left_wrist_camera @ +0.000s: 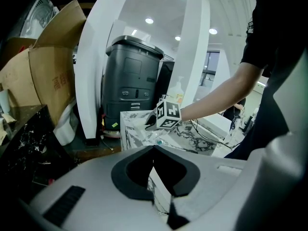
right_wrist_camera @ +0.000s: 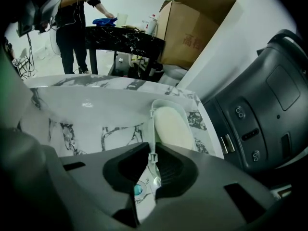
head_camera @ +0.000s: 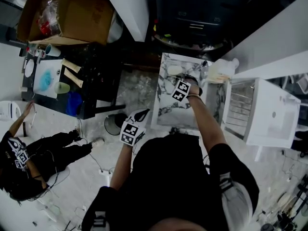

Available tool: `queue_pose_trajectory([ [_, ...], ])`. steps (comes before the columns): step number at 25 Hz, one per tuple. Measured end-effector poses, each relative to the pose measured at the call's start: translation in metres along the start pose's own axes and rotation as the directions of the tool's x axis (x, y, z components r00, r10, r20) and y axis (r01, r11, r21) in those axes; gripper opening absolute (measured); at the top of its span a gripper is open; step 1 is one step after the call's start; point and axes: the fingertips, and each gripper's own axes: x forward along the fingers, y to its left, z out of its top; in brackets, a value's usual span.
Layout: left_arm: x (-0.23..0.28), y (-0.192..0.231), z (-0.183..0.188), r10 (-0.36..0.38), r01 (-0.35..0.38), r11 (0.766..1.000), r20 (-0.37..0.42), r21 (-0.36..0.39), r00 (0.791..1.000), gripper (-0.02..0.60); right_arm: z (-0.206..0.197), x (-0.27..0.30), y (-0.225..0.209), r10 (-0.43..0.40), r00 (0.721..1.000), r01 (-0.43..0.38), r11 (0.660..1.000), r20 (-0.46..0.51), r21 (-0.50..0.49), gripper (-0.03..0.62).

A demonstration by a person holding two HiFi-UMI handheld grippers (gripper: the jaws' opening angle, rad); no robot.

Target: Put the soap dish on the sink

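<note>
The white soap dish (right_wrist_camera: 169, 124), with a pale bar of soap in it, rests on the far rim of the marble sink (right_wrist_camera: 91, 109), close to the back corner. My right gripper (right_wrist_camera: 153, 153) is shut on the dish's near rim. From the head view, that gripper (head_camera: 186, 80) reaches over the sink (head_camera: 166, 112) toward the dish (head_camera: 176, 70). My left gripper (head_camera: 140, 115) hangs off the sink's front left corner; it is shut and holds nothing. The left gripper view looks past its own jaws (left_wrist_camera: 154, 150) at the right gripper's marker cube (left_wrist_camera: 167, 113) above the sink (left_wrist_camera: 132, 126).
A black bin (head_camera: 192, 13) stands behind the sink, a cardboard box (head_camera: 82, 13) at back left. A black table (head_camera: 94, 88) with small items is on the left, and a white rack unit (head_camera: 260, 109) on the right. Another person (head_camera: 29, 162) sits at lower left.
</note>
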Motion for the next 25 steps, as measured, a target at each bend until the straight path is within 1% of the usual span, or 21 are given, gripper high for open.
queue_pose_trajectory([
  [4,0.003,-0.004,0.003,-0.009,0.009,1.0,0.005,0.003,1.0,0.0,-0.002,0.002,-0.007,-0.03,0.999,0.03,0.999,-0.013,0.021,0.043],
  [10,-0.001,-0.005,0.002,-0.006,0.006,1.0,-0.001,0.011,1.0,0.0,0.0,0.001,-0.011,-0.064,0.998,0.064,0.998,-0.024,0.015,0.049],
  [14,-0.003,-0.005,-0.001,0.001,-0.001,1.0,-0.005,0.001,1.0,0.0,0.003,-0.005,-0.009,-0.082,0.997,0.082,0.997,-0.002,0.014,0.052],
  [19,-0.001,-0.009,0.003,-0.004,0.004,1.0,-0.005,0.016,1.0,0.0,0.009,-0.011,-0.01,-0.103,0.994,0.102,0.994,0.04,0.025,0.052],
  [23,0.0,-0.014,0.006,-0.009,0.009,1.0,-0.004,0.025,1.0,0.0,0.01,-0.016,-0.014,-0.146,0.988,0.144,0.989,0.057,0.039,0.049],
  [25,-0.001,-0.015,0.004,-0.009,0.009,1.0,-0.008,0.027,1.0,0.0,0.009,-0.017,-0.015,-0.173,0.983,0.172,0.985,0.052,0.031,0.048],
])
